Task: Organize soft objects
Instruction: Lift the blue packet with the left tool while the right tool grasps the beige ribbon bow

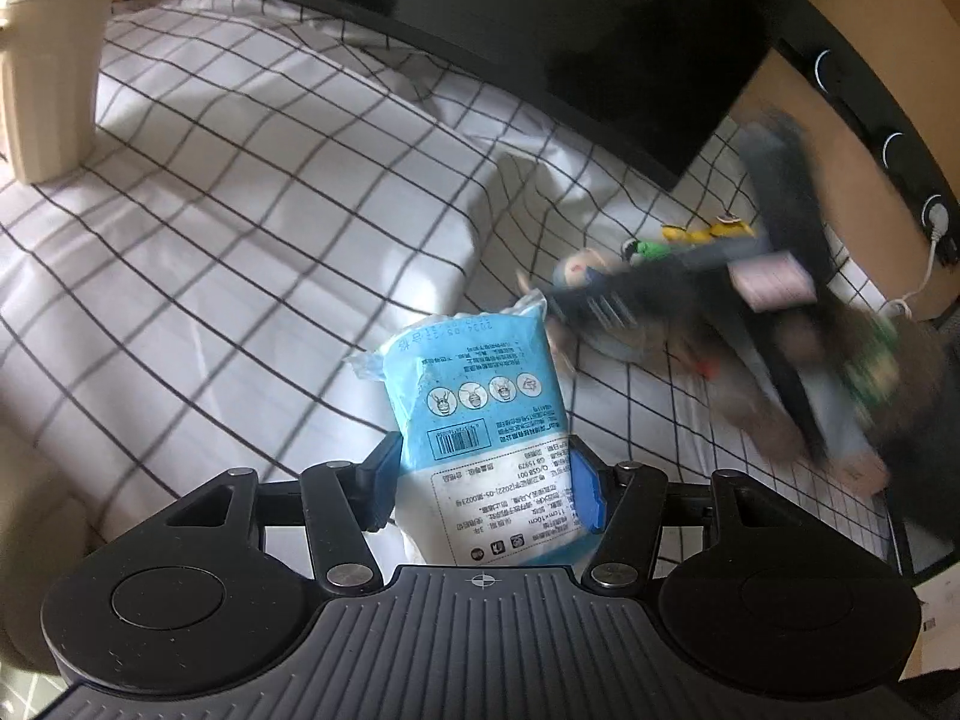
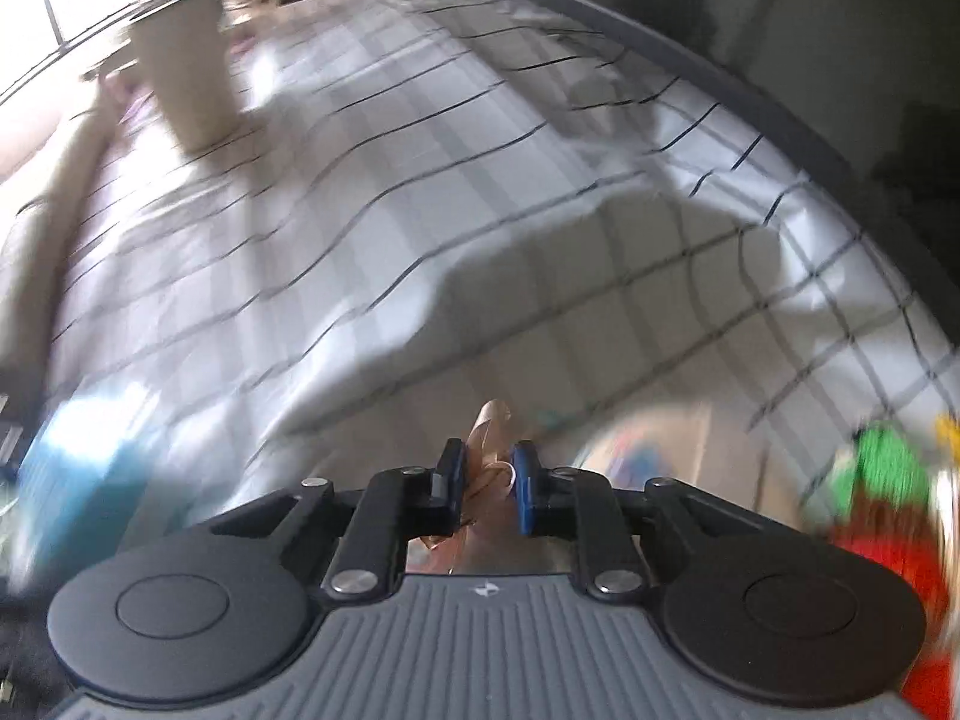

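Left tongs: sitting nearest in the left wrist view, their two blue pads pinching the lower end of a soft blue-and-white packet from either side.
Packet: standing up out of the left tongs, its printed label and barcode facing the camera, its crimped top edge pointing away over the cloth.
Right tongs: nearly pressed together in the right wrist view, pinching a thin tan ribbon-like strip that is poking up between the blue pads.
Right tongs from the other side: appearing in the left wrist view as a dark, blurred shape at the right, reaching down over the toys.
Soft toys: a small plush figure is lying on the cloth just beyond the packet, partly under the right tongs; green and yellow pieces are lying just behind it. In the right wrist view a blurred green and red shape is showing at the right edge.
Surface: a white cloth with a black grid is covering the surface, wrinkled in places.
Far left: a cream ribbed bin is standing upright on the cloth.
Far back: a large dark panel is rising behind the cloth.
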The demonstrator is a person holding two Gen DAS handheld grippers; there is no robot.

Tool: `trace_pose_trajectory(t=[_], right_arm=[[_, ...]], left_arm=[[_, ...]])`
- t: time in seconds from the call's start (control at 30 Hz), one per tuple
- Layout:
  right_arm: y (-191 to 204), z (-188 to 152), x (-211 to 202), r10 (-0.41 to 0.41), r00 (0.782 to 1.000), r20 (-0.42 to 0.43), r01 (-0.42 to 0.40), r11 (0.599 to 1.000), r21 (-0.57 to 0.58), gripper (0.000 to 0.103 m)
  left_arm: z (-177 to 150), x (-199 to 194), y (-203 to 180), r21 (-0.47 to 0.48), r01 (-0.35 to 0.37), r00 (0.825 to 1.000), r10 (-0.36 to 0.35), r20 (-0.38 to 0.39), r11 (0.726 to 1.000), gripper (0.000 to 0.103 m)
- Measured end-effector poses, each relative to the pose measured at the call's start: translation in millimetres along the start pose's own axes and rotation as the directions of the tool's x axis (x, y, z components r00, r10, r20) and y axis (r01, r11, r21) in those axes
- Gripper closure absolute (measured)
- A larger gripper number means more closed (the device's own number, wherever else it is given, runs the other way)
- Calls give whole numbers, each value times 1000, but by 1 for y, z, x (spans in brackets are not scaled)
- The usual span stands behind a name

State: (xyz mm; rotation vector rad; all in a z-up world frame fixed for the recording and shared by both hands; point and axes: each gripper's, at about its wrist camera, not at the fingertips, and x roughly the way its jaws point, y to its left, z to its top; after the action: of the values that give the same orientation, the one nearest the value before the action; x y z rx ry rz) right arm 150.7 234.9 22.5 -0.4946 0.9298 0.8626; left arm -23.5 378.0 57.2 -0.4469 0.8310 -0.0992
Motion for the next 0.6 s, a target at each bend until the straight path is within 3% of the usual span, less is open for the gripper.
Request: trace_pose_trajectory(t=[0.13, 0.2, 0.23, 0.27, 0.33, 0.43, 0.6], right_arm=[[17, -55, -34, -43, 999, 21, 44, 999, -11, 87], [23, -83, -51, -151, 987, 55, 153, 987, -41, 86], [24, -97, -58, -209, 975, 77, 212, 976, -44, 77], [24, -111, -66, -261, 961, 93, 264, 964, -15, 57], [20, -128, -79, -288, 951, 117, 280, 957, 77, 30], [17, -143, -91, -298, 944, 143, 260, 936, 237, 29], [14, -149, -85, -332, 929, 166, 253, 893, 372, 29]], left_arm=[[4, 4, 1, 15, 10, 1000, -10, -2, 1000, 42], [4, 8, 0, 20, 19, 1000, -19, -9, 1000, 42], [2, 9, -2, 23, 27, 1000, -27, -12, 999, 42], [1, 10, -4, 27, 39, 999, -39, -17, 999, 42], [-1, 14, -9, 43, 64, 998, -63, -31, 997, 42], [2, 21, -20, 73, 94, 994, -90, -56, 993, 42], [8, 31, -43, 129, 131, 990, -123, -74, 983, 42]])
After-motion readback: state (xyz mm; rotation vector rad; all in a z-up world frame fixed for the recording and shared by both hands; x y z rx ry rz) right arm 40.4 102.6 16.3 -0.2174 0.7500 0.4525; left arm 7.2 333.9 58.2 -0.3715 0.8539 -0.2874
